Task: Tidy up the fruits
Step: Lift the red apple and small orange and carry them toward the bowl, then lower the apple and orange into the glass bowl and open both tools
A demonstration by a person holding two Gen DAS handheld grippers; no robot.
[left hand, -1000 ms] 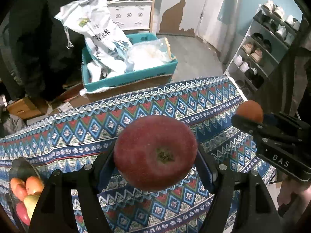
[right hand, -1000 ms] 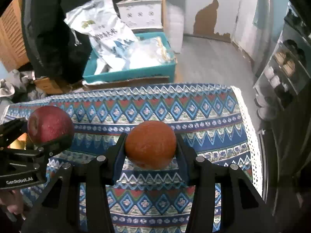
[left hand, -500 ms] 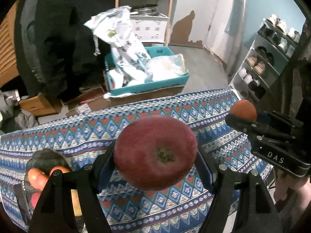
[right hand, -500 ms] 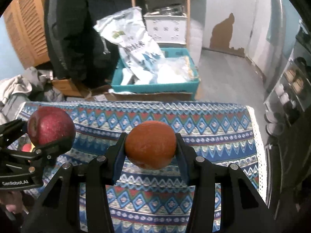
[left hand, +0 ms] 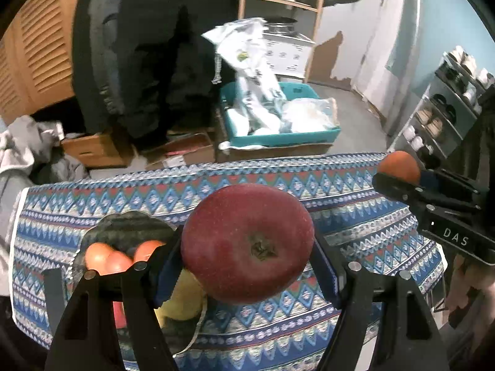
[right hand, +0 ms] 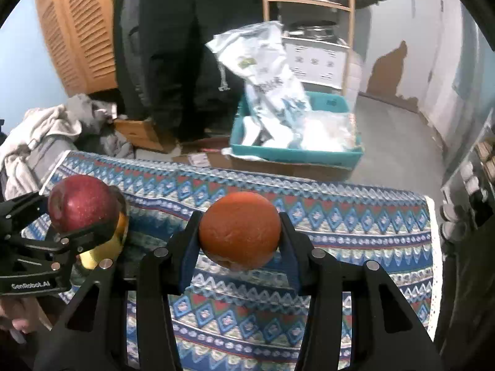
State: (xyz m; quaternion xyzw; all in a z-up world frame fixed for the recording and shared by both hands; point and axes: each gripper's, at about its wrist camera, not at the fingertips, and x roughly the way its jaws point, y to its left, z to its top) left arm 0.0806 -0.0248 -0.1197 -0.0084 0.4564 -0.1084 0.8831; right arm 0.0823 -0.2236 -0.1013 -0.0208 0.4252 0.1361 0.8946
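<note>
The left hand-held gripper [left hand: 247,247] grips a red apple [left hand: 247,241] above the patterned desk [left hand: 355,213], over a dark bowl [left hand: 130,225] of fruit; the right hand-held gripper [right hand: 239,232] clamps an orange [right hand: 239,230] above the desk.

Glossy apple [left hand: 247,241], dimpled orange [right hand: 239,230], seemingly woven tablecloth [right hand: 355,232].

Dark red apple [left hand: 247,242], orange-coloured orange [right hand: 239,230]. Tablecloth [right hand: 355,225] showing blue, red and white geometric diamond bands. Black grippers, blue pads [right hand: 187,256]. Teal box [left hand: 278,137] behind, white printed bag [right hand: 263,71]. Bowl [left hand: 130,224] holding orange and yellow fruit [left hand: 105,258].
</note>
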